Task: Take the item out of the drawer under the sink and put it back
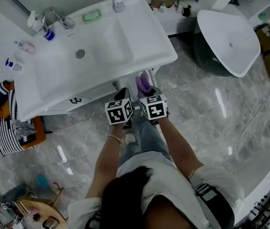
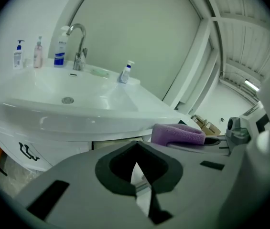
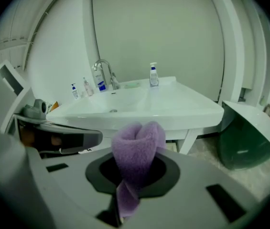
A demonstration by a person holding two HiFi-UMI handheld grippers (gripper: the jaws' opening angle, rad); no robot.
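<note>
I am clamping my right gripper (image 1: 146, 95) on the purple cloth (image 3: 137, 149), with its jaws pinching the cloth's lower tail. The cloth is folded into a loop. Its long axis is running along the jaws, and its rounded folded end is sticking out past the fingertips and pointing toward the sink (image 1: 139, 56). In the head view it is hanging in the air just in front of the sink's front edge, beside my left gripper (image 2: 135, 144). That gripper's jaws are meeting at the tips with nothing between them.

The basin is showing its drain (image 1: 80, 53). A green soap dish (image 1: 91, 16) and a pump bottle (image 1: 119, 1) are sitting on the back rim. Under the sink a narrow opening (image 2: 115, 144) is showing, but I cannot tell what is inside it.
</note>
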